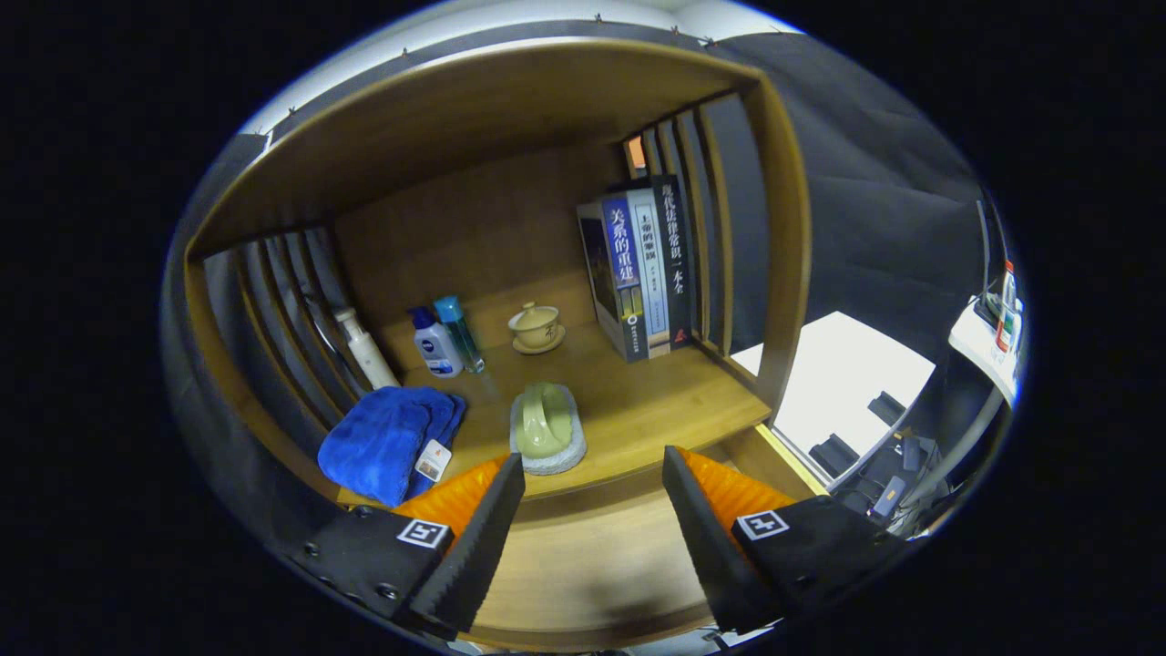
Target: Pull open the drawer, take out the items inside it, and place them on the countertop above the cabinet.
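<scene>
Drawer [583, 556], wooden and pulled out below the countertop [656, 410], lies between and under the spread fingers of the gripper [592, 497], which grasps nothing; its visible bottom is bare wood. Just ahead of the fingers, a green cup on a pale coaster [547, 430] stands near the countertop's front edge, a blue cloth [387, 442] beside it. Farther back stand bottles [444, 342], a lidded tea bowl [536, 326] and upright books [638, 269]. Slatted side walls [706, 219] bound the shelf.
</scene>
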A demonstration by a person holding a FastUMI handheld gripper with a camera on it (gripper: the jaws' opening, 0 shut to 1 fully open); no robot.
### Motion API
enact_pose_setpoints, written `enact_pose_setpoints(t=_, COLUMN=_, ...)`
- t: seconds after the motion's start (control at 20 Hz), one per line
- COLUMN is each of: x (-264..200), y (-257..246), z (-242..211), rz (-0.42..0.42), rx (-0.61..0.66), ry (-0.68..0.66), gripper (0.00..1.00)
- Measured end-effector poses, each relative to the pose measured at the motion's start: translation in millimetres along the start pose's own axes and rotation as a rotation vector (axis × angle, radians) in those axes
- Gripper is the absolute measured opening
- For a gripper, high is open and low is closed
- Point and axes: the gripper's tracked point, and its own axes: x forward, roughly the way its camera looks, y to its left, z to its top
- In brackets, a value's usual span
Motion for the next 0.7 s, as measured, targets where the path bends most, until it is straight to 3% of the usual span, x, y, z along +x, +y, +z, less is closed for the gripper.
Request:
enact_pose_setpoints(t=0.25, x=-50, y=-12, z=-5, rz=0.04, rx=0.031, ry=-0.162, gripper=0.98)
enact_pose_setpoints(t=0.7, x=-90, y=-49, z=-59, rz=0.076, rx=0.04, ry=-0.289, gripper=0.98)
